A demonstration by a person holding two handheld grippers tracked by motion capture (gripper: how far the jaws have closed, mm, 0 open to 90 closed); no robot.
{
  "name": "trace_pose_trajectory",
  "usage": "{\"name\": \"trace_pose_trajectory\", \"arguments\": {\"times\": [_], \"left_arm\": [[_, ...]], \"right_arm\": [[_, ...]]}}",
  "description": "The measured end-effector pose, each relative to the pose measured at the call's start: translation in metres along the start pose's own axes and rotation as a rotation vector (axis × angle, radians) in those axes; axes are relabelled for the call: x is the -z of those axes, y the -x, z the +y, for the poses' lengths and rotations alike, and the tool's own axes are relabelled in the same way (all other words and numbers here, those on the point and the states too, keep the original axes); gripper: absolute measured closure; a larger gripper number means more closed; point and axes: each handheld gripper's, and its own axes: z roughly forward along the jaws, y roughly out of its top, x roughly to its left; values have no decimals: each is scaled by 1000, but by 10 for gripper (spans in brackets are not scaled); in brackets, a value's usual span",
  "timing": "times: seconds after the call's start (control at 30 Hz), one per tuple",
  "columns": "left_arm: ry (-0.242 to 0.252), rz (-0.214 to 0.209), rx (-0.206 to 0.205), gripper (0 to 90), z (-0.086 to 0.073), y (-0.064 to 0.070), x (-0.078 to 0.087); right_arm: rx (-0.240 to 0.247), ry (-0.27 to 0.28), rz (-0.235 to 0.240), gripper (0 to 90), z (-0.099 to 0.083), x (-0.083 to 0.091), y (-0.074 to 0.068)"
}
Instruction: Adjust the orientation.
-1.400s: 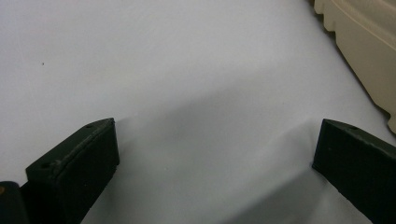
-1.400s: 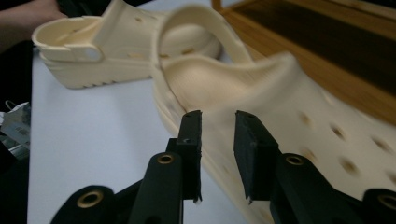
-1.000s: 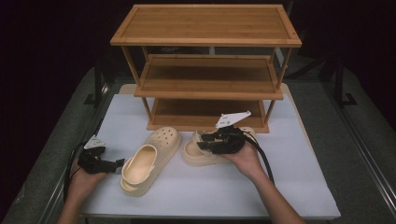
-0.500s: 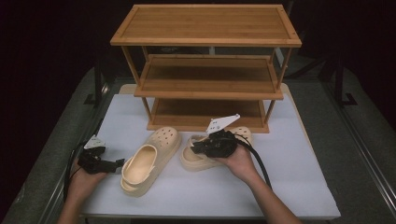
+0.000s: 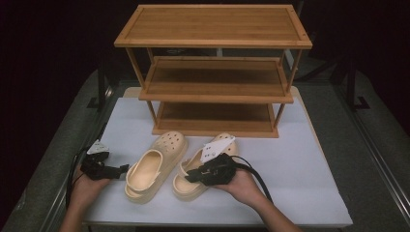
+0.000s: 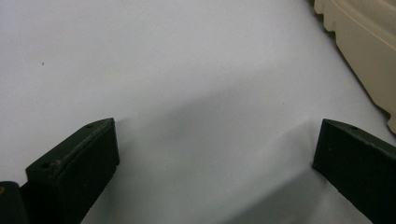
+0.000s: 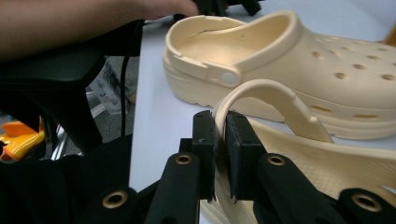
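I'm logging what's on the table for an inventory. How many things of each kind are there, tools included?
Clogs: 2, the left clog and the right clog
Shelf rack: 1
Tools: 2, the left tool open, the right tool shut on the right clog's strap
Total: 5

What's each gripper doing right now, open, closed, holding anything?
Left gripper: open, holding nothing, over the white table.
Right gripper: shut on the right clog's heel strap.
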Motion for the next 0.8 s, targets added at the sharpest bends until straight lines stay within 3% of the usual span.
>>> {"name": "trace_pose_trajectory", "arguments": {"times": [0.23,0.33,0.43,0.67,0.8], "left_arm": [[0,0,0,0,0,0,0],[0,0,0,0,0,0,0],[0,0,0,0,0,0,0],[0,0,0,0,0,0,0],[-1,0,-1,0,0,0,0]], "right_arm": [[-5,0,3,771,-1,-5,-1],[-8,21,-28,691,0,3,-2],[-26,43,-54,687,-3,17,-2],[-77,76,-176,815,-33,60,6],[-145,60,-247,885,-61,79,18]]}}
